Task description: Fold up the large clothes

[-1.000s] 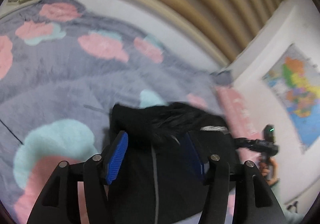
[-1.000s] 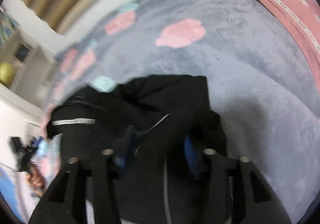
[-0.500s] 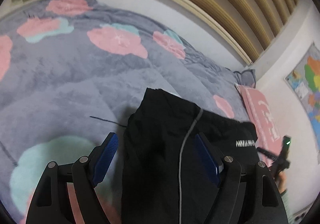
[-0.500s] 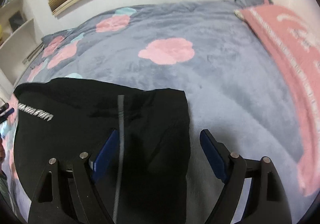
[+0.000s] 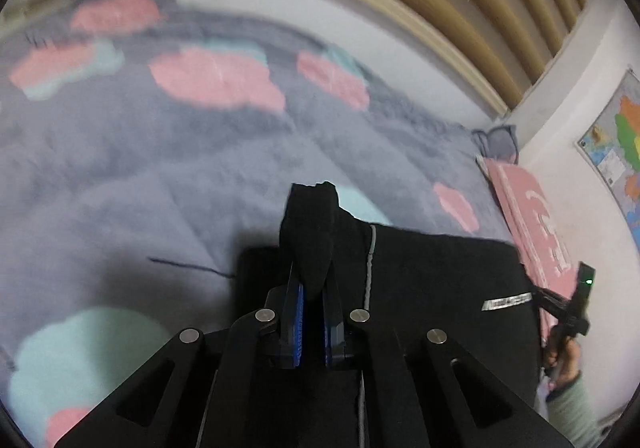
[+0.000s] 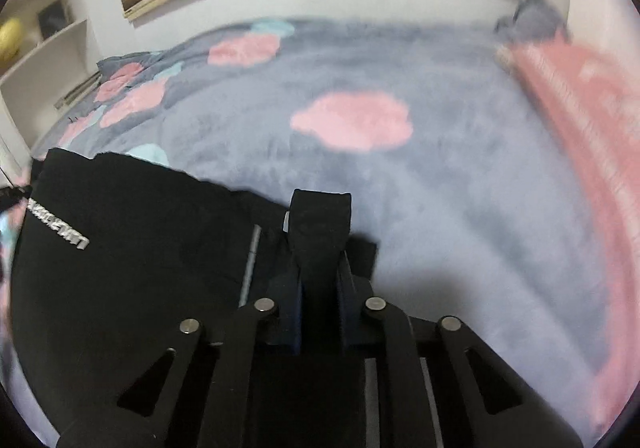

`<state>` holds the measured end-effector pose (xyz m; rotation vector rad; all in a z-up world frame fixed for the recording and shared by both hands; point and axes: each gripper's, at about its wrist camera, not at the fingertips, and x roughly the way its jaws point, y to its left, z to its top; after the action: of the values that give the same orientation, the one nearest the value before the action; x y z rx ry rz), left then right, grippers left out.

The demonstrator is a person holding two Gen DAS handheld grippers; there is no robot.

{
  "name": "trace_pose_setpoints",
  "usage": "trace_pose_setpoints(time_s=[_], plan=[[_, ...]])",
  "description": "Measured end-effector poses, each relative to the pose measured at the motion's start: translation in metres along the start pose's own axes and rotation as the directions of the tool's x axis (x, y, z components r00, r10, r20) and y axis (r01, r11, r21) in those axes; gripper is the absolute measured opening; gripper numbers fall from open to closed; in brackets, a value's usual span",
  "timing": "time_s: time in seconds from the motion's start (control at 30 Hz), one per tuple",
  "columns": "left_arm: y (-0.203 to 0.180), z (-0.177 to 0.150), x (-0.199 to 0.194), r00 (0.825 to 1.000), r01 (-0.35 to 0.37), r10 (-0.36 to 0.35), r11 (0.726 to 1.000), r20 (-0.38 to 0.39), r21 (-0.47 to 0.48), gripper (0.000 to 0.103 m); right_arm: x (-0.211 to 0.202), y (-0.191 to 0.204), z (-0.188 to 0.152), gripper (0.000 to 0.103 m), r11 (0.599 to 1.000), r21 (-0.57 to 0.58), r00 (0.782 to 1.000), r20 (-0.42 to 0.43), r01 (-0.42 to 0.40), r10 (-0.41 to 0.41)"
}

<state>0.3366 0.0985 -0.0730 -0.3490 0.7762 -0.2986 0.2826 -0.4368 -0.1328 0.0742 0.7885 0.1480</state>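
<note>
Left wrist view: my left gripper (image 5: 313, 312) pinches a fold of the black garment (image 5: 440, 280) on the blanket (image 5: 120, 176); my right gripper (image 6: 319, 300) is closing on another fold.

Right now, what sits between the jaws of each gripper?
A pinched fold of the black garment in both. The left gripper clamps it in the left wrist view, the right gripper in the right wrist view, where its jaws are closing.

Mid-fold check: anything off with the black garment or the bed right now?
Nothing stands out. The black garment lies flat on the grey blanket, a tuft pinched in the left gripper and another in the right gripper. A dark thread lies beside it.
</note>
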Motion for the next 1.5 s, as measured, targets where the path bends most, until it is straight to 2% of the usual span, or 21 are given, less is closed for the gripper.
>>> trace_pose_setpoints(time_s=[0.13, 0.2, 0.23, 0.3, 0.4, 0.47, 0.53, 0.6, 0.63, 0.67, 0.77, 0.83, 0.9, 0.97, 1.03, 1.1, 1.2, 1.27, 1.33, 1.43, 1.5], plan=[[-0.007, 0.017, -0.051, 0.990, 0.030, -0.024, 0.999, 0.139, -0.044, 0.007, -0.040, 0.007, 0.028, 0.013, 0.996, -0.006, 0.989, 0.118, 0.086, -0.084], [-0.020, 0.026, -0.067, 0.982, -0.014, 0.015, 1.000, 0.190, -0.007, 0.007, -0.051, 0.013, 0.047, 0.013, 0.994, 0.008, 0.980, 0.164, 0.112, -0.111], [-0.028, 0.031, -0.070, 0.975, -0.059, 0.053, 0.998, 0.215, 0.021, 0.007, -0.052, 0.018, 0.057, 0.013, 0.991, 0.004, 0.974, 0.180, 0.136, -0.135], [-0.033, 0.037, -0.066, 0.966, -0.124, 0.117, 0.992, 0.232, 0.017, 0.007, -0.045, 0.024, 0.073, 0.013, 0.986, 0.011, 0.969, 0.181, 0.168, -0.168], [-0.017, 0.045, -0.029, 0.961, -0.214, 0.216, 0.976, 0.173, -0.032, 0.008, -0.003, 0.028, 0.088, 0.013, 0.977, 0.024, 0.972, 0.101, 0.212, -0.213], [-0.002, 0.041, 0.009, 0.953, -0.283, 0.286, 0.958, 0.095, -0.052, 0.008, 0.038, 0.027, 0.086, 0.013, 0.970, 0.027, 0.971, 0.010, 0.240, -0.240], [0.023, 0.028, 0.061, 0.941, -0.337, 0.335, 0.937, -0.043, -0.088, 0.009, 0.078, 0.025, 0.074, 0.013, 0.966, 0.020, 0.963, -0.096, 0.257, -0.254], [0.046, 0.013, 0.098, 0.932, -0.347, 0.325, 0.928, -0.160, -0.135, 0.012, 0.112, 0.021, 0.055, 0.015, 0.972, 0.017, 0.954, -0.196, 0.234, -0.226], [0.054, 0.009, 0.106, 0.935, -0.340, 0.314, 0.926, -0.168, -0.162, 0.014, 0.123, 0.019, 0.047, 0.016, 0.973, 0.018, 0.950, -0.221, 0.228, -0.218], [0.055, 0.010, 0.106, 0.935, -0.342, 0.317, 0.925, -0.159, -0.165, 0.015, 0.125, 0.019, 0.043, 0.016, 0.973, 0.022, 0.952, -0.211, 0.230, -0.221], [0.054, 0.013, 0.108, 0.931, -0.348, 0.326, 0.928, -0.167, -0.131, 0.019, 0.125, 0.019, 0.041, 0.018, 0.973, 0.018, 0.953, -0.208, 0.230, -0.221], [0.053, 0.013, 0.098, 0.942, -0.319, 0.300, 0.940, -0.150, -0.124, 0.021, 0.124, 0.014, 0.041, 0.037, 0.973, 0.036, 0.953, -0.213, 0.228, -0.216], [0.058, 0.015, 0.083, 0.955, -0.284, 0.266, 0.947, -0.130, -0.148, 0.023, 0.111, 0.007, 0.040, 0.046, 0.970, 0.075, 0.958, -0.193, 0.232, -0.214], [0.057, 0.015, 0.055, 0.967, -0.251, 0.238, 0.951, -0.091, -0.178, 0.023, 0.083, 0.006, 0.040, 0.048, 0.969, 0.111, 0.970, -0.126, 0.223, -0.209], [0.042, 0.021, 0.016, 0.971, -0.235, 0.237, 0.961, -0.005, -0.147, 0.023, 0.038, 0.009, 0.037, 0.061, 0.978, 0.128, 0.986, -0.024, 0.166, -0.164], [0.021, 0.027, -0.010, 0.975, -0.213, 0.219, 0.970, 0.041, -0.113, 0.023, 0.006, 0.018, 0.037, 0.066, 0.987, 0.123, 0.994, 0.025, 0.107, -0.111], [-0.031, 0.023, -0.047, 0.991, -0.097, 0.099, 0.995, 0.086, -0.028, 0.025, -0.038, 0.043, 0.037, 0.066, 0.996, 0.086, 0.997, 0.069, 0.014, -0.020], [-0.069, 0.009, -0.055, 0.993, -0.087, 0.082, 0.995, 0.082, 0.057, 0.042, -0.064, 0.070, 0.033, 0.066, 0.997, 0.060, 0.996, 0.078, -0.037, 0.033], [-0.105, -0.018, -0.055, 0.996, -0.078, 0.071, 0.989, 0.061, 0.128, 0.050, -0.077, 0.093, 0.028, 0.066, 0.995, 0.063, 0.994, 0.083, -0.081, 0.076], [-0.134, -0.056, -0.047, 1.000, 0.001, -0.006, 0.989, 0.030, 0.149, 0.050, -0.084, 0.134, 0.007, 0.066, 0.988, 0.079, 0.989, 0.068, -0.136, 0.131], [-0.148, -0.084, -0.027, 1.000, 0.004, -0.004, 0.989, 0.005, 0.150, 0.050, -0.074, 0.161, -0.006, 0.066, 0.991, 0.039, 0.992, 0.026, -0.128, 0.127]])
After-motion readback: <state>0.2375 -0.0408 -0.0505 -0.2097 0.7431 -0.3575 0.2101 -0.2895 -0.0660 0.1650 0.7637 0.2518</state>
